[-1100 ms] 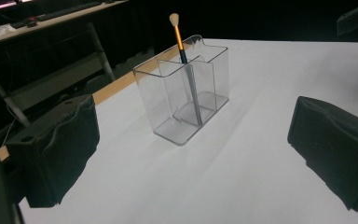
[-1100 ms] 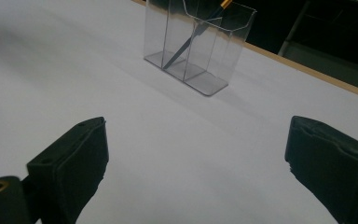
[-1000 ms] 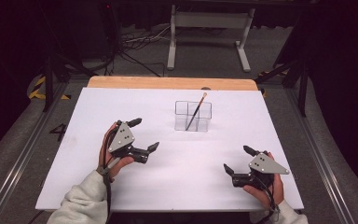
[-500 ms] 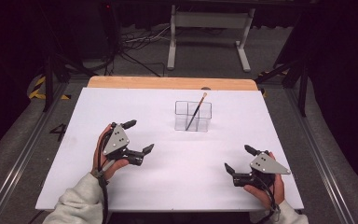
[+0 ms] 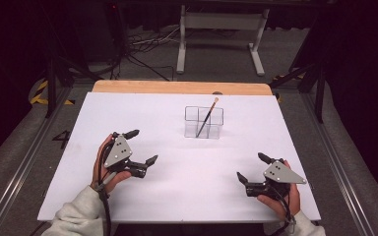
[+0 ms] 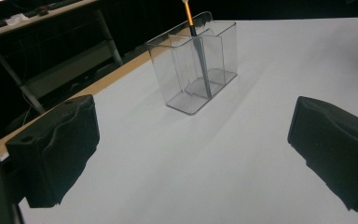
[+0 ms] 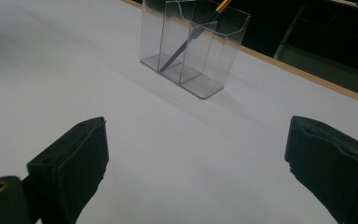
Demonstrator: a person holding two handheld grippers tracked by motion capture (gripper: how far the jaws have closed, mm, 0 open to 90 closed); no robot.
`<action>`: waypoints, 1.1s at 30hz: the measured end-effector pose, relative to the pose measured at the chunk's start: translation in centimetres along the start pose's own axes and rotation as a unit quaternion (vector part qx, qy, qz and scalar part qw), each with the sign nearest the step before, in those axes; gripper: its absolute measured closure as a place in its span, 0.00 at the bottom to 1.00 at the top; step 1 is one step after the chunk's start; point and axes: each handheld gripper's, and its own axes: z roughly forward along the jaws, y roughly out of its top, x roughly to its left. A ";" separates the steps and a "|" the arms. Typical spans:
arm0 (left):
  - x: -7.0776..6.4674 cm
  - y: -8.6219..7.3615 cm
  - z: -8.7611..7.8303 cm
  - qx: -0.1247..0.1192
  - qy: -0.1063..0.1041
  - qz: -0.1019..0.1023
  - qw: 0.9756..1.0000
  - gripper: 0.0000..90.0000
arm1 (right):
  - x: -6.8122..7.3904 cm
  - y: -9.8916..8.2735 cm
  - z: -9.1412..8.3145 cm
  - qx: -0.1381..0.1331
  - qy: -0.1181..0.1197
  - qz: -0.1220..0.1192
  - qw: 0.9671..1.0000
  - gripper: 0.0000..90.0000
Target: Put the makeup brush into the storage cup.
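Clear plastic divided holder (image 5: 204,122) is being seen standing upright on the white tabletop (image 5: 187,191), toward its far middle. A thin dark paintbrush with an orange ferrule and pale handle end (image 5: 206,118) is being propped slantwise inside one compartment. The left gripper (image 5: 141,146) is being held with jaws spread wide, nothing between them, well apart from the holder. The right gripper (image 5: 250,168) is likewise being held agape and empty near the front right edge.
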 end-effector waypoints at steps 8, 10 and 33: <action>0.1 -0.4 -0.7 0.006 0.004 0.001 1.000 0.03 | 0.1 0.0 0.0 -0.002 -0.001 -0.001 1.000 0.08; 0.1 -0.5 -0.9 0.007 0.005 0.000 1.000 0.03 | 0.0 0.0 0.0 -0.001 0.000 0.000 1.000 0.08; 0.4 -2.2 -2.9 0.027 0.015 -0.003 1.000 0.03 | 0.0 0.0 0.0 0.000 -0.001 -0.002 1.000 0.08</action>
